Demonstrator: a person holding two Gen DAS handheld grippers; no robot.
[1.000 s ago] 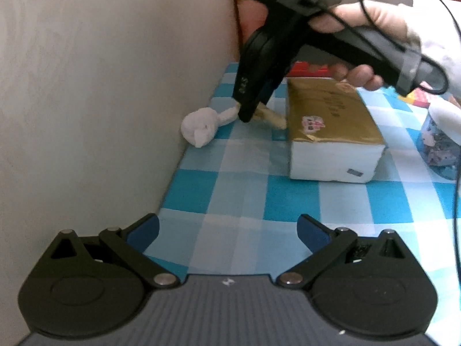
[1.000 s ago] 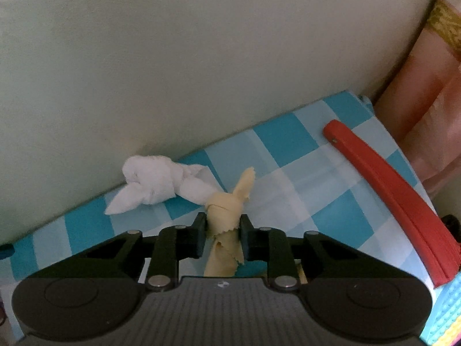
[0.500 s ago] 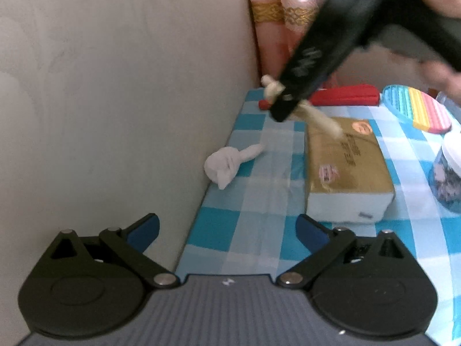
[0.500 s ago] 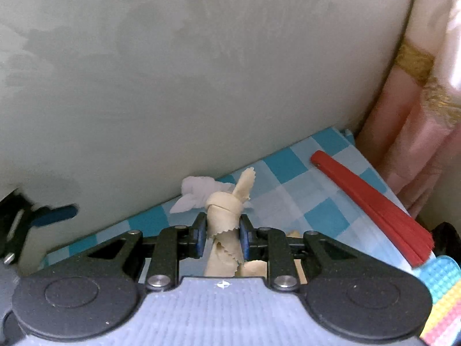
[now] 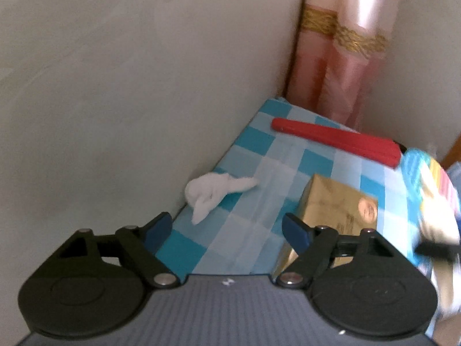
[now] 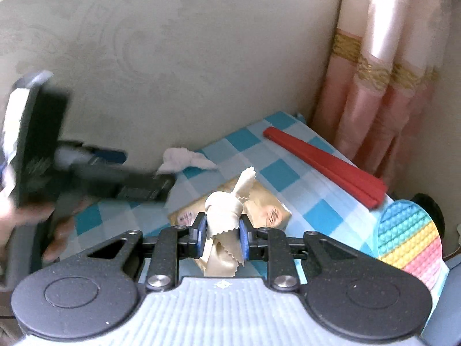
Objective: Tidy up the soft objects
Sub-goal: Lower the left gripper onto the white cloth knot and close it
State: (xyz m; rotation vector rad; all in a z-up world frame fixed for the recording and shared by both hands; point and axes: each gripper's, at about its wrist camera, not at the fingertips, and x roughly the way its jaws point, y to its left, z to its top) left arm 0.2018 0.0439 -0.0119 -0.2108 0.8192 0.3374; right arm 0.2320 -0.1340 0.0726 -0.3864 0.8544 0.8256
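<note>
My right gripper [image 6: 221, 235] is shut on a knotted beige cloth [image 6: 227, 207] and holds it in the air above the gold tissue pack [image 6: 270, 213]. A knotted white cloth [image 5: 213, 191] lies on the blue checked tablecloth [image 5: 245, 236] against the wall; it also shows in the right wrist view [image 6: 184, 158]. My left gripper [image 5: 227, 230] is open and empty, hovering short of the white cloth. In the right wrist view the left gripper [image 6: 121, 170] shows blurred at the left, near the white cloth.
The gold tissue pack [image 5: 337, 207] lies right of the white cloth. A red folded fan [image 5: 337, 139] lies at the table's back by a pink curtain [image 5: 340, 66]. A rainbow pop-it mat [image 6: 415, 236] sits at the right. A wall [image 5: 129, 86] bounds the table's left side.
My right gripper has lifted the beige cloth off the table and pulled back up and right, out of the left wrist view. My left gripper has moved closer to the white cloth.
</note>
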